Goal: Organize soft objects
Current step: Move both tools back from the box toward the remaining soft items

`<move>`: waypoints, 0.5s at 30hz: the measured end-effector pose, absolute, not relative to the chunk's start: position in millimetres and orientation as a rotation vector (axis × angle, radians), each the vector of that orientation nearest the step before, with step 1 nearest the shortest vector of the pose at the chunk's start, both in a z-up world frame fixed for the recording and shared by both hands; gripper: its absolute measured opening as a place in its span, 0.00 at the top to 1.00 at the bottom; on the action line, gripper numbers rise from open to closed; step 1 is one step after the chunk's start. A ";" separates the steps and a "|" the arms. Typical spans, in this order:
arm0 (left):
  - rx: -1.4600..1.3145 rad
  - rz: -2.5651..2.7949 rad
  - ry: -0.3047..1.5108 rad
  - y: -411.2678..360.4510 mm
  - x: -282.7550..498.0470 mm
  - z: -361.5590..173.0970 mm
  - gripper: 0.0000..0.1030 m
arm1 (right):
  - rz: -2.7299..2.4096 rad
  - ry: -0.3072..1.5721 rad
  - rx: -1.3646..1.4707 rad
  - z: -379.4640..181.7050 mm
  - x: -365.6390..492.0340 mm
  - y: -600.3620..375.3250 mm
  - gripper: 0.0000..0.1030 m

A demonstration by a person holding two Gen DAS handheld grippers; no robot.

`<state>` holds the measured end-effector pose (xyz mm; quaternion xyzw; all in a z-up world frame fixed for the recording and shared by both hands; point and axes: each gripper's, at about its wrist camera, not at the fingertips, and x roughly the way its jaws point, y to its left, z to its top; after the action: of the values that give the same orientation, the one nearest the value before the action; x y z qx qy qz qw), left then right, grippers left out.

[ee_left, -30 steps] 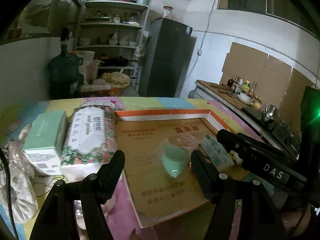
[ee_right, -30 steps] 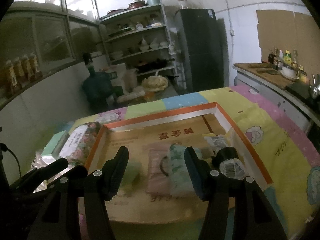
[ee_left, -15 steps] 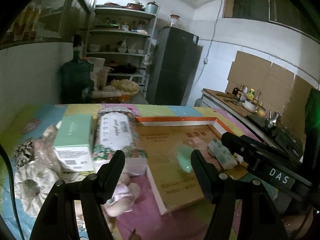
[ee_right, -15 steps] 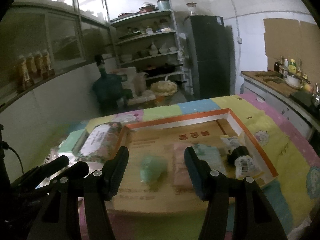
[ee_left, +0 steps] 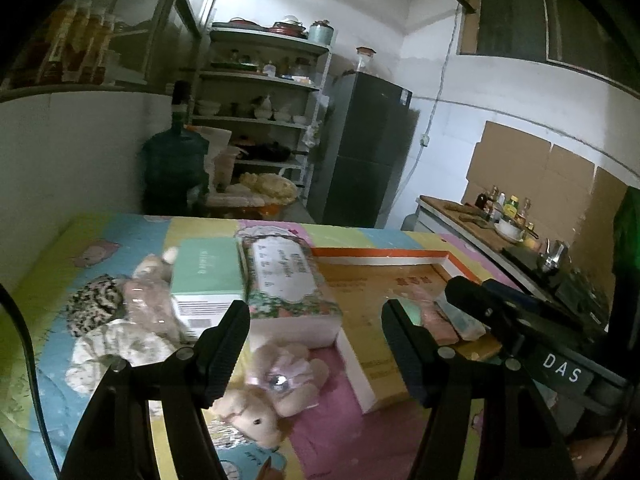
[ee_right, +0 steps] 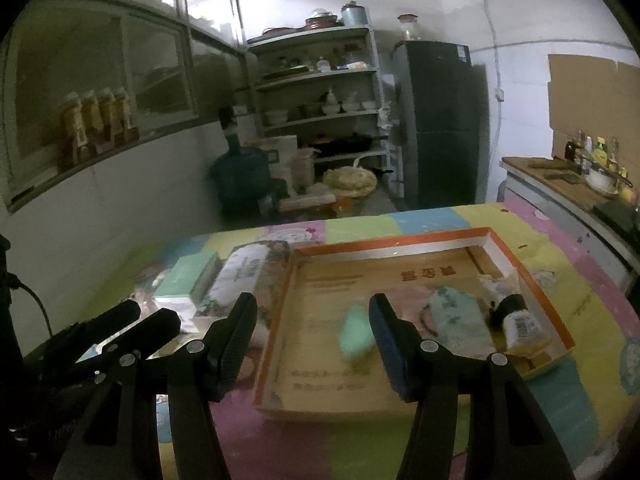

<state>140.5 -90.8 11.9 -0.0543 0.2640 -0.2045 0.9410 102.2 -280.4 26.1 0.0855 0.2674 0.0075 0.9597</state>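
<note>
In the left wrist view my left gripper (ee_left: pixel 316 340) hangs open and empty above the table, over a beige plush bunny (ee_left: pixel 272 384). A floral tissue pack (ee_left: pixel 288 280) and a mint green box (ee_left: pixel 208 276) lie just beyond it. My right gripper (ee_right: pixel 314 332) is also open and empty, above the near edge of the orange-rimmed cardboard tray (ee_right: pixel 392 236). Inside the tray lie a mint green sponge (ee_right: pixel 356 336), a patterned cloth (ee_right: pixel 456 316) and a black-capped tube (ee_right: pixel 516 316).
A wrapped plush (ee_left: pixel 148 300), a speckled fabric piece (ee_left: pixel 96 304) and a white cloth (ee_left: pixel 116 348) sit on the colourful table mat at the left. Behind the table stand a water jug (ee_left: pixel 176 168), shelves and a dark fridge (ee_left: pixel 364 148). A counter with bottles runs along the right.
Both grippers have drawn back from the tray and risen a little. The plush bunny and the fabrics at the left have come into the left wrist view. Both jaws kept their width.
</note>
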 end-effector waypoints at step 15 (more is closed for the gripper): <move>-0.162 -0.312 0.531 -31.4 134.5 7.7 0.34 | 0.106 0.564 0.135 18.2 102.7 -228.3 0.42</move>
<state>134.5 -31.4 7.7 -0.0798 0.2608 -0.1535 0.9498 102.7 -228.3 18.2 0.0665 0.2779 0.0522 0.9569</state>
